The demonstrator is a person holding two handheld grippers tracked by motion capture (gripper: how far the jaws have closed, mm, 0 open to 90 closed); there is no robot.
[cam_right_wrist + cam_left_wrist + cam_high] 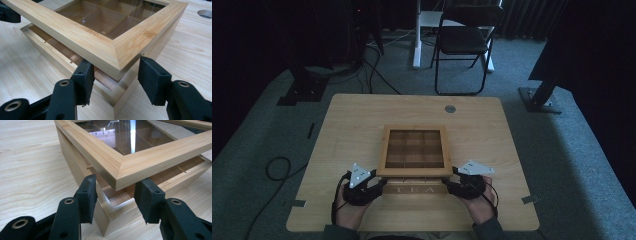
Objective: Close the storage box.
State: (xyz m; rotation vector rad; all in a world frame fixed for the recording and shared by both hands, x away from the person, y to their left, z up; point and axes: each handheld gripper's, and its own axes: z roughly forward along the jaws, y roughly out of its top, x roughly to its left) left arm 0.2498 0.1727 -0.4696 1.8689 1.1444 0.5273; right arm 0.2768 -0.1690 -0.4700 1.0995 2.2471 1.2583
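Tea box point(414, 187) on wooden table point(347, 120), between both grippers | lid point(414, 149) glass-paned, raised off the base at the near edge | left gripper point(115, 196) jaws wide, straddling lid's near-left corner | right gripper point(115, 76) jaws wide, straddling near-right corner | neither pad clamped on wood

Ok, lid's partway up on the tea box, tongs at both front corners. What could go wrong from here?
1. The left tongs and right tongs only straddle the lid corners, jaws open, so the lid may slip off and drop shut.
2. The lid has a glass pane; a drop could crack it.
3. Uneven lifting might twist the lid or shift the box on the table.
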